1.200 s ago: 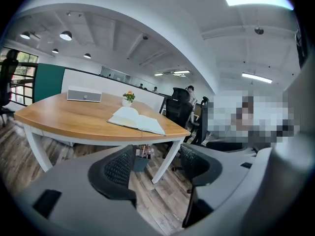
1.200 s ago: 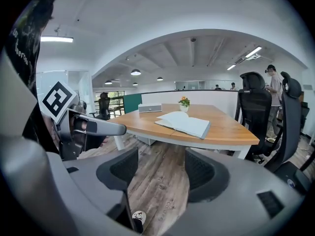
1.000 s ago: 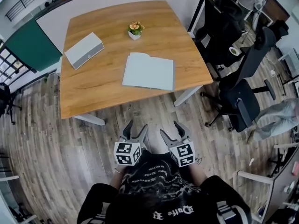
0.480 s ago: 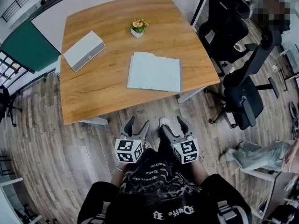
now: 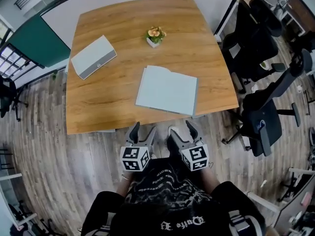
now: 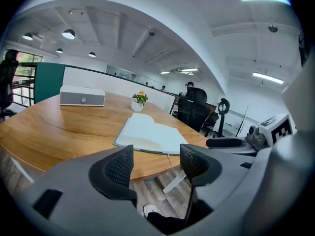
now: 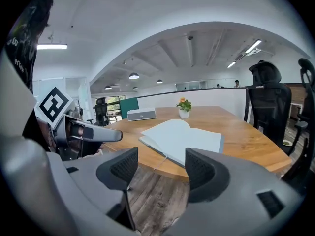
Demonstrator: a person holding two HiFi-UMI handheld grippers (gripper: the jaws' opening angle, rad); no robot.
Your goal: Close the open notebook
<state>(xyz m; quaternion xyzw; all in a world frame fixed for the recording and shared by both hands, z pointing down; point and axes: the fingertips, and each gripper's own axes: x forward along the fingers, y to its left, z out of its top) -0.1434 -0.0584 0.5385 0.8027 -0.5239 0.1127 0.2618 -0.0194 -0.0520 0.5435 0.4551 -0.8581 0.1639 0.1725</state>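
An open notebook (image 5: 167, 90) with pale blank pages lies flat near the front edge of the wooden table (image 5: 103, 97). It also shows ahead in the left gripper view as the notebook (image 6: 150, 134) and in the right gripper view as the notebook (image 7: 184, 135), with a thin ribbon hanging over the table edge. My left gripper (image 5: 142, 131) and right gripper (image 5: 179, 130) are held close to my body, short of the table, over the floor. Both stand open with nothing between the jaws.
A grey rectangular box (image 5: 93, 56) lies at the table's left. A small potted plant (image 5: 155, 35) stands at the back middle. Black office chairs (image 5: 261, 117) crowd the right side. A green partition (image 5: 39, 45) is at the far left; wood floor lies below me.
The view has shifted so the table and notebook sit nearer to me and slightly rightward. Both grippers keep their place by my body, open.
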